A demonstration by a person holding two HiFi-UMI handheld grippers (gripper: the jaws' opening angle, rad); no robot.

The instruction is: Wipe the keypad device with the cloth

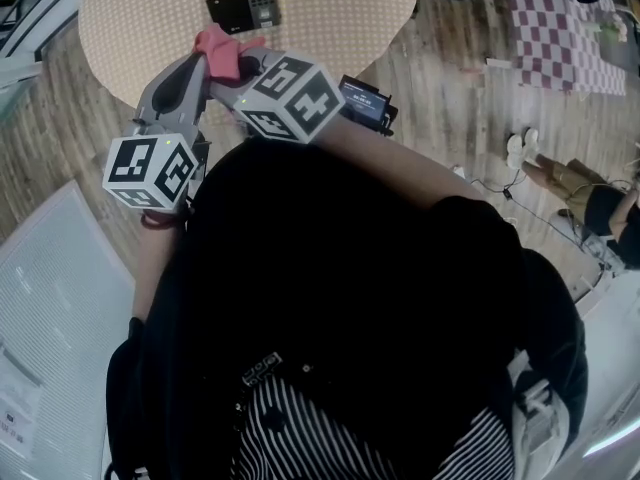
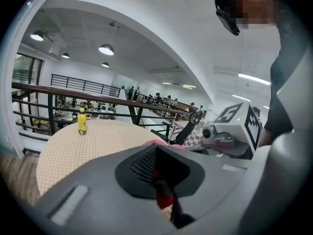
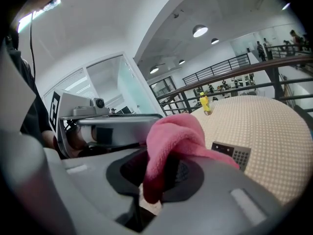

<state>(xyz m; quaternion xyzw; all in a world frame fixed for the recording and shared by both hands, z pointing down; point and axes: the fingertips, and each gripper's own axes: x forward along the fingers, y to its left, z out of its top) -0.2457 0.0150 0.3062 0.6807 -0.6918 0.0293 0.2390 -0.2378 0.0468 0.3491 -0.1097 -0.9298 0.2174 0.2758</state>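
Two grippers share one pink cloth (image 1: 220,50) above the near part of the round table (image 1: 120,28). The left gripper (image 1: 203,60) reaches it from 7 o'clock, jaws pinched on a fold. The right gripper (image 1: 242,64) comes in from 4 o'clock, clamped on the bunched cloth. The keypad device (image 1: 243,6) lies flat at the cloth's 1 o'clock, near but apart.

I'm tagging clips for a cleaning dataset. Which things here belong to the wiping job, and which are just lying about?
For the job:
pink cloth
keypad device
left hand-held gripper and right hand-held gripper, both shut on the cloth

Just lying about:
yellow bottle on the table
checked mat
white shoes
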